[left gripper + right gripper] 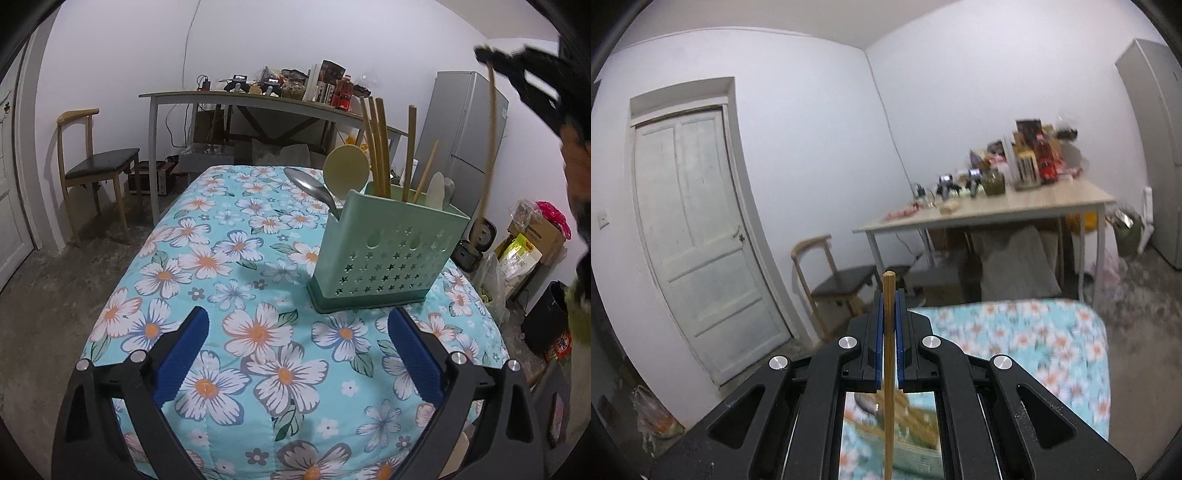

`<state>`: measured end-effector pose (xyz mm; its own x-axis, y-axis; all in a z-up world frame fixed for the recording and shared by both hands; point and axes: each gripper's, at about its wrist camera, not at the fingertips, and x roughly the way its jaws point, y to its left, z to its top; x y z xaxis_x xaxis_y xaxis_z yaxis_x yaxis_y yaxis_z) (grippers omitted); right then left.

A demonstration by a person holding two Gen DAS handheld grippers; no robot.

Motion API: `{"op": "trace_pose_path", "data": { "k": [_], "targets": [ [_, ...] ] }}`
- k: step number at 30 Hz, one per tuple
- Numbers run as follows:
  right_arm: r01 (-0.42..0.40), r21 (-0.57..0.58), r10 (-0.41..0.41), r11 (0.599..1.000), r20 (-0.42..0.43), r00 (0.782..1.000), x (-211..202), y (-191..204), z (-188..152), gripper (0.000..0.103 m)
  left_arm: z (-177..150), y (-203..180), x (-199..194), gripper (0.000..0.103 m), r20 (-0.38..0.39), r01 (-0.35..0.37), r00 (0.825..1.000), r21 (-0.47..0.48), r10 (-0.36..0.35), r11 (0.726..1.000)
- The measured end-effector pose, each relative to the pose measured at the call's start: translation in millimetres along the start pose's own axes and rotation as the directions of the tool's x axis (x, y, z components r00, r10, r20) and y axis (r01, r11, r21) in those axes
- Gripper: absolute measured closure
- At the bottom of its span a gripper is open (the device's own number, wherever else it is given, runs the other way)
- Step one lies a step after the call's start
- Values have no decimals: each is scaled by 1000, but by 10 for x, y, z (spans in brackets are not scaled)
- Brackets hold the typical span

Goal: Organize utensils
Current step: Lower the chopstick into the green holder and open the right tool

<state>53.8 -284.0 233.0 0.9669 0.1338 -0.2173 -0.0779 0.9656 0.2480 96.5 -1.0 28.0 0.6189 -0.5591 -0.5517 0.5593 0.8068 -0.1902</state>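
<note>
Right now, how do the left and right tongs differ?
The left tongs are spread wide and hold nothing; the right tongs are closed on a chopstick. The left sit low over the floral tablecloth; the right are raised above the green holder. Both have blue pads.

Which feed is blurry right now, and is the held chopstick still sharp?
Right wrist view: the background table and floral cloth smear with motion blur, yet the chopstick clamped in the right gripper stays sharp. Left wrist view: the green holder is crisp, the right gripper blurred at the frame edge; fisheye bends the walls.
</note>
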Motion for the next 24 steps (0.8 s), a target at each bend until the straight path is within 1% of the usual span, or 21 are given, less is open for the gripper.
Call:
{"op": "trace_pose_path", "data": {
  "k": [4, 7, 11, 13, 15, 17, 18, 19, 20, 21, 23, 24],
  "targets": [
    [11, -33, -10, 999, 35, 999, 149, -6, 172, 99, -13, 41, 30, 7, -3, -7, 1000, -5, 7, 1000],
    [37, -65, -33, 997, 67, 997, 281, -29, 247, 99, -12, 67, 49, 7, -4, -8, 1000, -11, 8, 1000],
    [61, -87, -54, 994, 78, 995, 477, -73, 172, 99, -9, 76, 78, 7, -4, -11, 1000, -11, 11, 1000],
    [86, -112, -78, 990, 75, 994, 574, -74, 72, 99, -9, 79, 80, 7, -4, -11, 1000, -11, 11, 1000],
    [127, -145, -120, 981, 56, 991, 680, -91, -90, 98, -8, 80, 80, 7, -4, -10, 1000, -12, 10, 1000],
    [139, -149, -139, 979, 14, 990, 751, -126, -253, 92, -8, 79, 80, 7, -3, -8, 1000, -10, 8, 1000],
    [137, -145, -140, 980, -13, 990, 767, -153, -330, 85, -8, 79, 86, 7, -3, -8, 1000, -10, 8, 1000],
    [136, -140, -141, 981, -23, 990, 761, -160, -368, 80, -7, 80, 88, 7, -4, -8, 1000, -9, 8, 1000],
    [136, -130, -141, 982, -29, 990, 721, -175, -415, 71, -9, 76, 82, 7, -4, -8, 1000, -10, 8, 1000],
    [132, -122, -136, 984, -30, 990, 683, -182, -434, 66, -6, 77, 86, 7, -3, -8, 1000, -8, 8, 1000],
    [127, -106, -130, 986, -18, 991, 557, -182, -445, 64, 0, 74, 89, 7, 0, -9, 1000, -5, 9, 1000],
    [126, -95, -128, 987, -9, 992, 479, -185, -446, 59, 5, 70, 89, 7, 0, -9, 1000, -4, 9, 1000]
  ]
}}
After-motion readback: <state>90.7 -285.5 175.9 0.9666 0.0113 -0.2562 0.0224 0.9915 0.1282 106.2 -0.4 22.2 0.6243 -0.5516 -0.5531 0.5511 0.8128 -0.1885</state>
